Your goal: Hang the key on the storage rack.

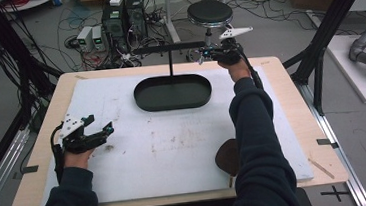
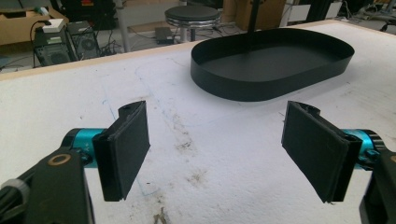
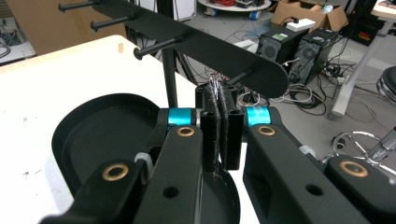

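Brown disc (image 1: 227, 157) beside right sleeve; left fingers (image 2: 125, 149) apart, right fingers (image 3: 219, 126) together by rack (image 3: 196, 44).

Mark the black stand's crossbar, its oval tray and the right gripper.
crossbar (image 3: 205, 46), right gripper view, flat face of the bar.
oval tray (image 2: 261, 88), left gripper view, near outer wall.
right gripper (image 3: 219, 126), right gripper view, between the closed jaw pads.

No legible text, label, brand, number or sign anywhere on table or equipment.
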Available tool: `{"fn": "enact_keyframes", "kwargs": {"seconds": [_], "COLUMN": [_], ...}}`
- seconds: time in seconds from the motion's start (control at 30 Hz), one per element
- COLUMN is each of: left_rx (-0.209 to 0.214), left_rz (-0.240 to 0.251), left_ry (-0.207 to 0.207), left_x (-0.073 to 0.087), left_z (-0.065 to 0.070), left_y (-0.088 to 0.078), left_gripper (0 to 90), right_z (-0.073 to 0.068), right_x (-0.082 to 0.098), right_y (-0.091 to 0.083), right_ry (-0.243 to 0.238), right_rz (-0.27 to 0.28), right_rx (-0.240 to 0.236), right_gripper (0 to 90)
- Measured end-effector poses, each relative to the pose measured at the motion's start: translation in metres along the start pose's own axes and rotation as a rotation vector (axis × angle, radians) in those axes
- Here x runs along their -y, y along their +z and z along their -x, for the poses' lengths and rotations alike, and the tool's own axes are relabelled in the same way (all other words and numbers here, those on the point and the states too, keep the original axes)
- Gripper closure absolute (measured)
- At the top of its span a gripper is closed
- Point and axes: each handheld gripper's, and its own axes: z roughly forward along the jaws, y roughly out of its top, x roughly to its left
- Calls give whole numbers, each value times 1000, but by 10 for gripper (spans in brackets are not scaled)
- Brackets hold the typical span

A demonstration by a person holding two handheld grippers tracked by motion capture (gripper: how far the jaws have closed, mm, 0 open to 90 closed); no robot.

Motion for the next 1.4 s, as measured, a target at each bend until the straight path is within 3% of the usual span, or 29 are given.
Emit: {"fn": "enact_keyframes", "kwargs": {"seconds": [0.43, 0.57, 0.7, 0.9, 0.93, 1.0, 1.1, 1.23, 1.37, 1.4], "left_rx": [1, 3, 0, 3, 3, 2, 2, 2, 5, 4], "left_rz": [-1, -1, 0, 1, 1, 1, 1, 1, 7, 8], "left_ry": [4, 3, 2, 4, 4, 6, 5, 4, 3, 2], "left_x": [0, 0, 0, 0, 0, 0, 0, 0, -1, -1], "left_z": [0, 0, 0, 0, 0, 0, 1, 1, 1, 1], "left_y": [0, 0, -1, 0, 0, 0, -1, -1, -1, -1], "left_gripper": [234, 234, 235, 234, 234, 235, 235, 235, 234, 235], "right_z": [-1, -5, -7, -10, -11, -10, -8, -11, -11, -13], "right_x": [2, 1, 1, -1, -2, -2, -2, 0, 0, -1], "right_y": [7, 11, 13, 10, 8, 7, 5, -2, -4, -9], "right_ry": [21, -3, 3, -25, -33, -6, 12, 12, 15, 26], "right_rz": [-6, -16, -18, -34, -42, -42, -39, -2, -4, -3], "right_rx": [111, 151, 139, 113, 121, 161, 169, 241, 230, 210], "right_gripper": [853, 846, 856, 848, 803, 616, 607, 600, 597, 542]}}
